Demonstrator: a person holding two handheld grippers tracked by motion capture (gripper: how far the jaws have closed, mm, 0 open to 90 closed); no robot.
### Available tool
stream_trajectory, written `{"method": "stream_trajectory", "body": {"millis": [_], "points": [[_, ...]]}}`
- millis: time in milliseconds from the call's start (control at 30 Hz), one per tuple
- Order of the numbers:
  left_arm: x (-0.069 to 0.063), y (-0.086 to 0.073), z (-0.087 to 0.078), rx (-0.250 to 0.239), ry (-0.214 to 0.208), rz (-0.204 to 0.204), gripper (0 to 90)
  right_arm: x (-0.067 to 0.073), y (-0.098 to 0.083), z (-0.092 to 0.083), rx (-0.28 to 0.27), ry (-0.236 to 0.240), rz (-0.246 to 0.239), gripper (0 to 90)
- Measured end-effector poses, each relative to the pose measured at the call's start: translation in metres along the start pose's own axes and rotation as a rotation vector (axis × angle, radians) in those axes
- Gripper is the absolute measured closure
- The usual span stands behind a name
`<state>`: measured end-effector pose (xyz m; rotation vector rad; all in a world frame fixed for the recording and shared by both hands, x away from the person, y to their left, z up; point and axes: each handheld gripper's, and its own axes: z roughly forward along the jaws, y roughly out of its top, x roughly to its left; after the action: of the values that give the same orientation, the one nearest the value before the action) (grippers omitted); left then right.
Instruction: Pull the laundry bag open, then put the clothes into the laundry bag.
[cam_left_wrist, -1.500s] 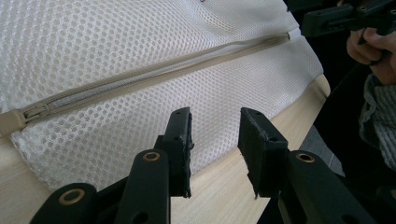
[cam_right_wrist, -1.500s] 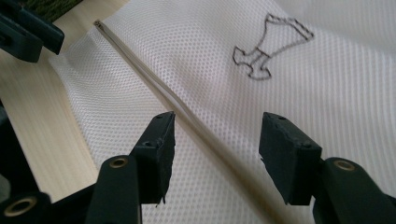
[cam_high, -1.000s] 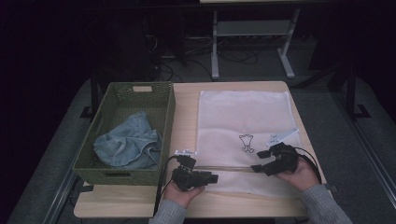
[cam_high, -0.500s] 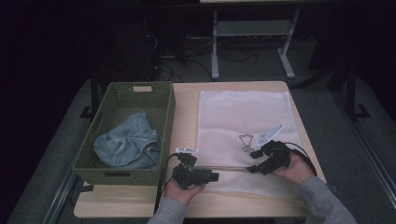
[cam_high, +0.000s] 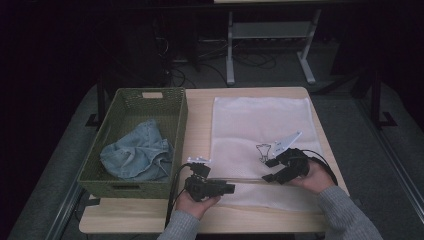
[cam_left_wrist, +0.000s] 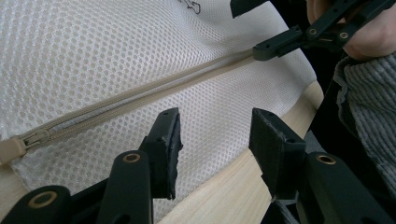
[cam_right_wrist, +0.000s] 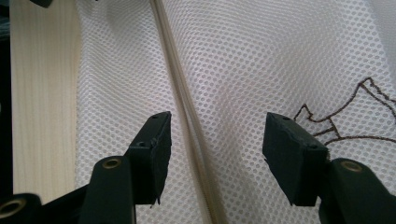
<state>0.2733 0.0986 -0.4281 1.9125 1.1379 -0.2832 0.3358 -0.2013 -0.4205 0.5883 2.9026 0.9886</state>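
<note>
Mesh bag (cam_high: 260, 145): white, laid flat on the table (cam_high: 197, 125) with its zip (cam_high: 245, 179) along the near edge, so both grippers reach the closure from the person's side. A small dark drawing is printed just beyond the right fingers (cam_right_wrist: 292, 158).

Zip: beige, shut along its visible run. It passes between the right fingers and lies just ahead of the left fingers (cam_left_wrist: 163, 149). Puller (cam_left_wrist: 32, 138): at the bag's left end, ahead and to the left of the left fingers.

Left gripper (cam_high: 227, 189): fingers apart, nothing between them, and they have just been opening. They hang over the bag's near hem, probably ready to pin the cloth or take the puller.

Right gripper (cam_high: 269, 170): fingers apart, straddling the zip without pressing on it; they have just been closing. It looks placed to pinch the tape and keep it taut.

Basket (cam_high: 172, 97): green, well to the left of the left fingers. It holds a crumpled denim garment (cam_high: 137, 155), likely waiting to go into the bag.
</note>
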Motion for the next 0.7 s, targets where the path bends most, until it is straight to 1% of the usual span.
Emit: {"method": "stream_trajectory", "body": {"millis": [100, 233, 400, 500, 567, 700], "points": [[0.000, 0.001, -0.002, 0.001, -0.005, -0.003, 52.6, -0.001, 0.001, 0.002, 0.000, 0.004, -0.007, 42.4], [0.000, 0.004, -0.005, 0.003, -0.008, 0.007, 51.7, 0.001, 0.003, 0.005, 0.001, 0.013, -0.020, 42.5], [0.001, 0.004, -0.008, -0.008, -0.015, 0.009, 50.9, 0.003, 0.005, 0.012, 0.025, 0.011, -0.042, 43.9], [0.001, 0.003, -0.009, -0.014, -0.016, 0.005, 50.5, 0.004, 0.005, 0.014, 0.039, 0.014, -0.049, 44.6], [0.001, 0.003, -0.010, -0.016, -0.018, 0.004, 50.5, 0.004, 0.005, 0.015, 0.039, 0.016, -0.049, 45.5], [0.002, 0.004, -0.010, -0.015, -0.017, 0.005, 50.3, 0.003, 0.005, 0.019, 0.053, 0.010, -0.057, 46.5]]}}
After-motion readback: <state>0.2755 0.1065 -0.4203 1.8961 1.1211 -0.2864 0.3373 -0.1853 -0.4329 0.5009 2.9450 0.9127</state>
